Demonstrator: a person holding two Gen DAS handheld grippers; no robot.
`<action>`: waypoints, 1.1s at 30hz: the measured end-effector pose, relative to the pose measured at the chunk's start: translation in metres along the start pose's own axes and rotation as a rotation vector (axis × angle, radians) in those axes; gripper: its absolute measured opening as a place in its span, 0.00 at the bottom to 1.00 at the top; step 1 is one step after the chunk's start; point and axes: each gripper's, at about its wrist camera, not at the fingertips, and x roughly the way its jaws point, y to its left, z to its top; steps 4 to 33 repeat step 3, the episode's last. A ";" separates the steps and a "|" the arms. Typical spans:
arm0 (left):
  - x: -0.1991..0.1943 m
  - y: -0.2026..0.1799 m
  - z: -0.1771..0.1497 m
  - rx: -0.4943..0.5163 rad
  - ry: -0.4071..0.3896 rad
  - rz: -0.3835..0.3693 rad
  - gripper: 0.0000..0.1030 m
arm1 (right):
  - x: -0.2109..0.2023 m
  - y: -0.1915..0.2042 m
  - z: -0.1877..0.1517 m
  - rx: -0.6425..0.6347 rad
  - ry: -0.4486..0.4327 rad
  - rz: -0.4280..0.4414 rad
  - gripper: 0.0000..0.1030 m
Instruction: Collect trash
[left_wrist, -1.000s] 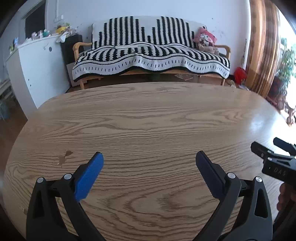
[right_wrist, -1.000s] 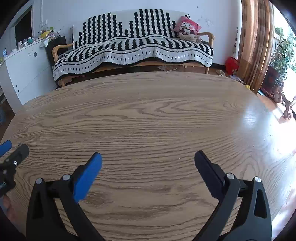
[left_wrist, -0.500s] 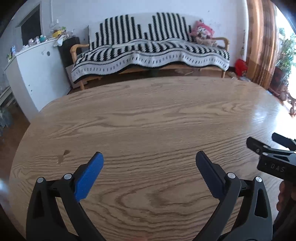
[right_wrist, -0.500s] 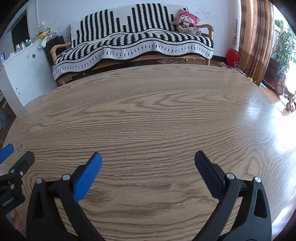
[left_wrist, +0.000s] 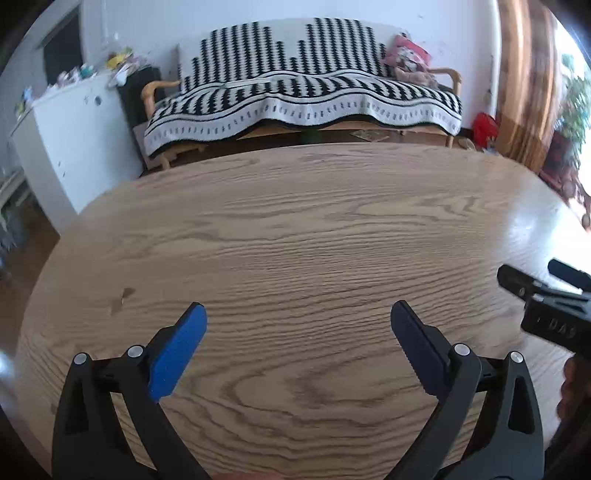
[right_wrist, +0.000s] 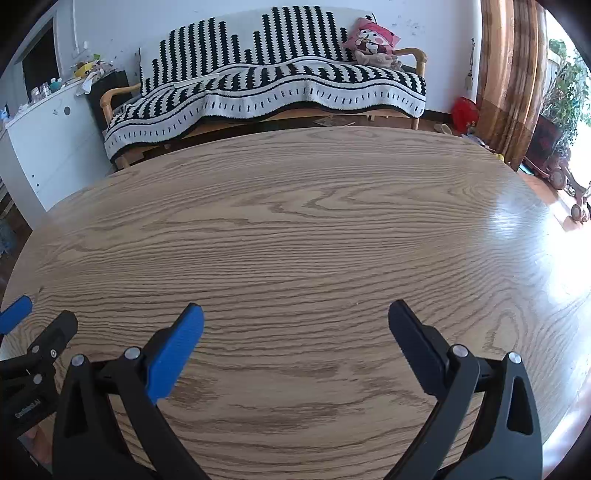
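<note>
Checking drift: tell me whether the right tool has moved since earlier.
Yes, slightly: the sofa sits higher in its view, so the right tool likely tipped downward.

- oak-grain bench (right_wrist: 295, 229), oval;
- sofa (right_wrist: 266, 85) under a black-and-white striped throw;
- pink cushion (right_wrist: 371, 37) on it;
- white cabinet (left_wrist: 70, 147) left;
- striped curtain (right_wrist: 506, 74) right

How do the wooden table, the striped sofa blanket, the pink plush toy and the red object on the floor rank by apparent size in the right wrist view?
1. Wooden table
2. Striped blanket
3. Pink plush toy and red object: these look alike, so unranked.
</note>
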 end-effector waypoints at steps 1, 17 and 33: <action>0.001 -0.002 0.000 0.015 0.004 0.007 0.94 | 0.000 -0.001 0.000 0.004 0.000 0.001 0.94; 0.002 -0.001 0.000 0.017 0.002 0.026 0.94 | -0.002 -0.003 0.000 0.009 -0.002 0.002 0.94; 0.002 -0.001 0.000 0.017 0.002 0.026 0.94 | -0.002 -0.003 0.000 0.009 -0.002 0.002 0.94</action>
